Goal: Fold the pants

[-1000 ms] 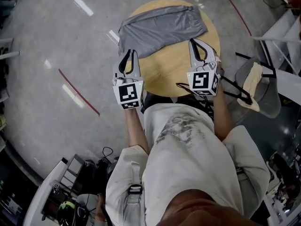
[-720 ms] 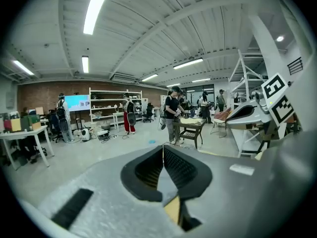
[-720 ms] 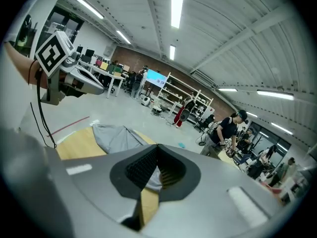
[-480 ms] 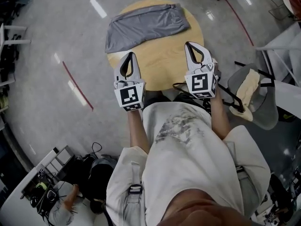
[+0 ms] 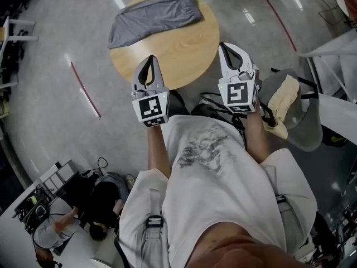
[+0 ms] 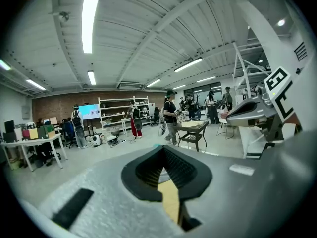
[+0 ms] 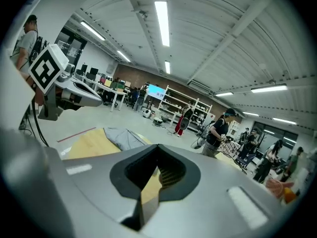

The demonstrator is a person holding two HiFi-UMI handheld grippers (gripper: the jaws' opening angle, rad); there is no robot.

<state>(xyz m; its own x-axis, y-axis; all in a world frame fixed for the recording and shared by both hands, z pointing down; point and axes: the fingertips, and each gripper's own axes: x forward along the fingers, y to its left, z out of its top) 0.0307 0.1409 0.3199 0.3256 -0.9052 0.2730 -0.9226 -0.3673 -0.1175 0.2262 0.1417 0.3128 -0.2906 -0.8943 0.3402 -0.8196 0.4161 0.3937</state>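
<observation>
On the far-left part of the round wooden worktop (image 5: 184, 54) lie the grey pants (image 5: 153, 17), a flat, elongated bundle running along the far edge, with one end reaching the left rim; whether that end overhangs cannot be told. Both tools are held level at the near side, well apart from the garment. The left gripper (image 5: 150, 61) has its tip above the near edge, and the right gripper (image 5: 227, 48) is just outside the near-right edge. Each gripper view shows its jaws closed together with nothing between them, only bare wood visible through the opening behind the tips. The cloth appears already doubled over, so the fold is judged largely done, though a further fold may remain. Risks from this state: the end at the left rim could slip and drag the bundle off the worktop if it is nudged. A fresh approach with closed jaws would push and wrinkle the layers rather than pick them up. Pinching only the top layer would peel the fold open. A chair (image 5: 304, 130) draped with a pale cloth stands close to the right elbow and could be struck.
</observation>
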